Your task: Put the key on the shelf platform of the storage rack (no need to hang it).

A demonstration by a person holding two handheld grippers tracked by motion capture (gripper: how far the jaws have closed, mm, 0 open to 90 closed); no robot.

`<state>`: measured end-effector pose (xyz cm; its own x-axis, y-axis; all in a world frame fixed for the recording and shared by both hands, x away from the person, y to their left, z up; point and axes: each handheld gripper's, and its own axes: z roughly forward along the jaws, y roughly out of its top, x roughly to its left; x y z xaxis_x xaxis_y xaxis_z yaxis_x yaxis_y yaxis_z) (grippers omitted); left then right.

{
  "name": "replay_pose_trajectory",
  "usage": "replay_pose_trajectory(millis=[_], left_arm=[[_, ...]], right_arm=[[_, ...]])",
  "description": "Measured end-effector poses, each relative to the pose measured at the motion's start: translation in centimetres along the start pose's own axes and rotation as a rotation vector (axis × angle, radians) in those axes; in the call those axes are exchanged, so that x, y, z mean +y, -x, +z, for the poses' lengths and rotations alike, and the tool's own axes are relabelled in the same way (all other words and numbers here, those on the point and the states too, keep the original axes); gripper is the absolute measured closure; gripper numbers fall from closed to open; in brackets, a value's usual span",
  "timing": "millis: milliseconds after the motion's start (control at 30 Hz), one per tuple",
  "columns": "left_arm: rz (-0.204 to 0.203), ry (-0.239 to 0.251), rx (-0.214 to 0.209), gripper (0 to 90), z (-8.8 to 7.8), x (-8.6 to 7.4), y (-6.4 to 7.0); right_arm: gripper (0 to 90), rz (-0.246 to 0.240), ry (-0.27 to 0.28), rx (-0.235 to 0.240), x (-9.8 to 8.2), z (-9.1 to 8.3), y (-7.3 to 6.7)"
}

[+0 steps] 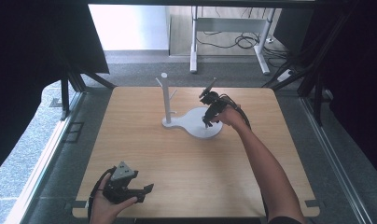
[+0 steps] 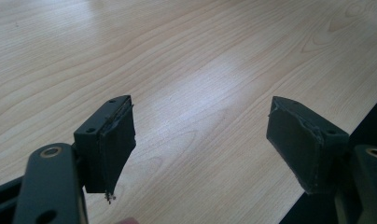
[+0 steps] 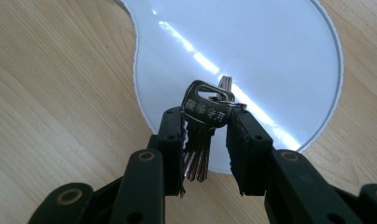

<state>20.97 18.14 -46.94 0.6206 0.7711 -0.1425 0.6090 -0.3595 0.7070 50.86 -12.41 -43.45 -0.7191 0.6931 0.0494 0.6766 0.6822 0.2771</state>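
— Left claw near the front edge of the tabletop, parked low, jaws spread wide, nothing between the pads. Bare wood under it in the left gripper view.

— And farther out?

— Right claw out past mid-tabletop, pointing down over the round white base of the stand. Jaws pinched tight on a bunch of keys; in the right gripper view held by the blades and lower heads, top head and ring poking up above the pads.

— Handling?

— Probably light, hard and stiff, each key on its own. Loose as a bunch, though: joined only at the ring, so likely to swivel, fan out or slide against each other. Smooth metal, slippery against a flat pad. Not fragile.

— Best place to grip?

— Flat across the stacked heads or blades, as now, pads on the broad faces. Leaves the ring free, handy if meant for a peg.

— Beyond the claw?

— White post with short side pegs, standing at the narrow end of the same base, just left of the keys. Keys not yet on any peg, hanging low over the base; touching it or not, hard to tell.
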Motion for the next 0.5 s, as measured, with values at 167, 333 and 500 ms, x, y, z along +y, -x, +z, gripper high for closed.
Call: replay_pose_trajectory(millis=[167, 333, 500], left_arm=[[-0.002, -0.001, 0.001, 24.0, 0.0, 0.0, 0.0], [-0.003, 0.003, 0.002, 24.0, -0.1, -0.1, 0.0], [-0.002, 0.000, 0.000, 24.0, 0.0, 0.0, 0.0]], right_arm=[[67.3, 0.008, -0.002, 0.000, 0.3, 0.6, 0.2], [67.3, 0.028, 0.013, -0.007, 0.3, 0.9, 0.6], [67.3, 0.036, 0.016, -0.010, 0.4, 1.3, 0.8]])
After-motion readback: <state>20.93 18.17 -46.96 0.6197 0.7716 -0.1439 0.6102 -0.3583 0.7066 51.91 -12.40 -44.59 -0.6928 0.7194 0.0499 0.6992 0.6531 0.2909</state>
